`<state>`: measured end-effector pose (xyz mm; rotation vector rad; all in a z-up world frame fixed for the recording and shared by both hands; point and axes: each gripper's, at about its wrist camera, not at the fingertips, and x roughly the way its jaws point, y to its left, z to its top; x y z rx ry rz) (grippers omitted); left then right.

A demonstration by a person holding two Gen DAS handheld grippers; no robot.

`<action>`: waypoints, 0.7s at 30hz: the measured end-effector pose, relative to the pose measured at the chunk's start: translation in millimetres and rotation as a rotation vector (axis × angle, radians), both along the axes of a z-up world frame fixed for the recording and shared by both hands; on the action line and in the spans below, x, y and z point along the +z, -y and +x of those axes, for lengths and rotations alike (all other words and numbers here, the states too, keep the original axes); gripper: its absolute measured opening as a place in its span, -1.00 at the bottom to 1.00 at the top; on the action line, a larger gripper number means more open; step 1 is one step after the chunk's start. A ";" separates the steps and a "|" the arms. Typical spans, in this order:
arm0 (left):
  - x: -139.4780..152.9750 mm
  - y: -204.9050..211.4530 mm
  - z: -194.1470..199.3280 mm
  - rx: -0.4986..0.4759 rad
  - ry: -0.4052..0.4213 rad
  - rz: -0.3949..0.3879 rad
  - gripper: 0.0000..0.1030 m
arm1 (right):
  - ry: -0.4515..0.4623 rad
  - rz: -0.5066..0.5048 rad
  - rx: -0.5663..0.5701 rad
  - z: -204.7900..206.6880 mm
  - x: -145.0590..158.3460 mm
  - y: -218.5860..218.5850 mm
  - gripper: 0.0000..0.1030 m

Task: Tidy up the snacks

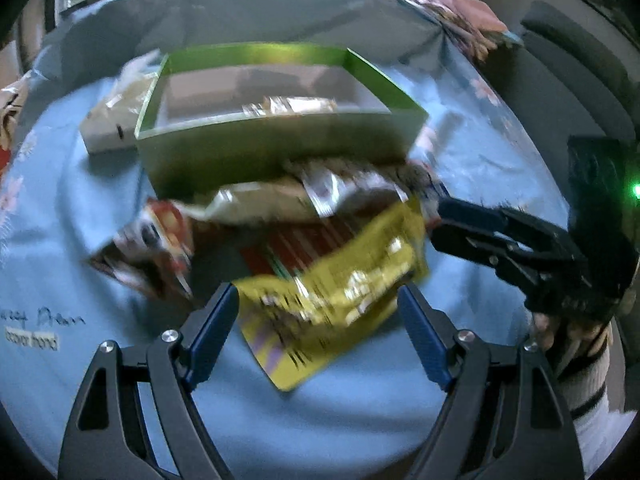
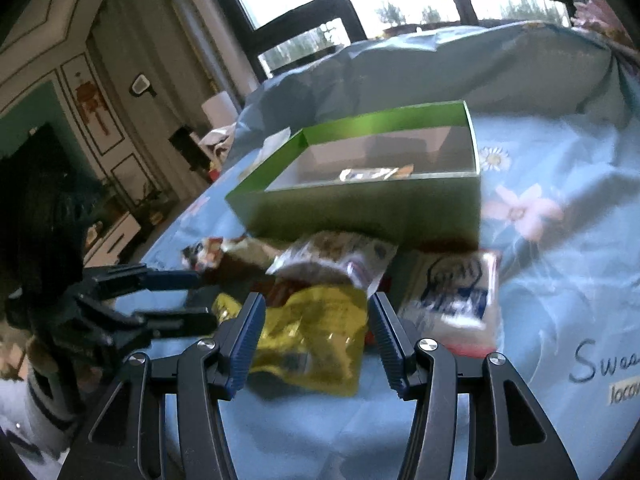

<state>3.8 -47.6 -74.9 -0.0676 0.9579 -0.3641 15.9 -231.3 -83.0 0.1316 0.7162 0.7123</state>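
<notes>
Snack packets [image 1: 320,248] lie heaped on the bedsheet [image 1: 60,220] before the box [image 1: 276,148], one packet [image 2: 376,173] inside.

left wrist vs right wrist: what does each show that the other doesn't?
Left wrist only: a pale packet lying left of the box, and a red-and-white packet face.
Right wrist only: a white packet with blue print, plus the wall and cabinets at left.
Both: the green box with a wrapper inside, the yellow packet and both open claws, left claw and right claw.
</notes>
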 end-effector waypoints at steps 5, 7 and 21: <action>-15.6 -2.3 -5.7 0.000 -0.056 -0.014 0.59 | -0.035 -0.028 0.008 -3.0 -10.7 -3.3 0.06; -18.2 -5.6 -4.8 0.004 -0.072 -0.036 0.59 | -0.051 -0.036 0.001 -1.2 -13.9 -3.4 0.06; -26.6 -20.6 1.0 0.058 -0.133 -0.086 0.59 | -0.130 0.008 0.004 7.8 -27.3 -0.7 0.21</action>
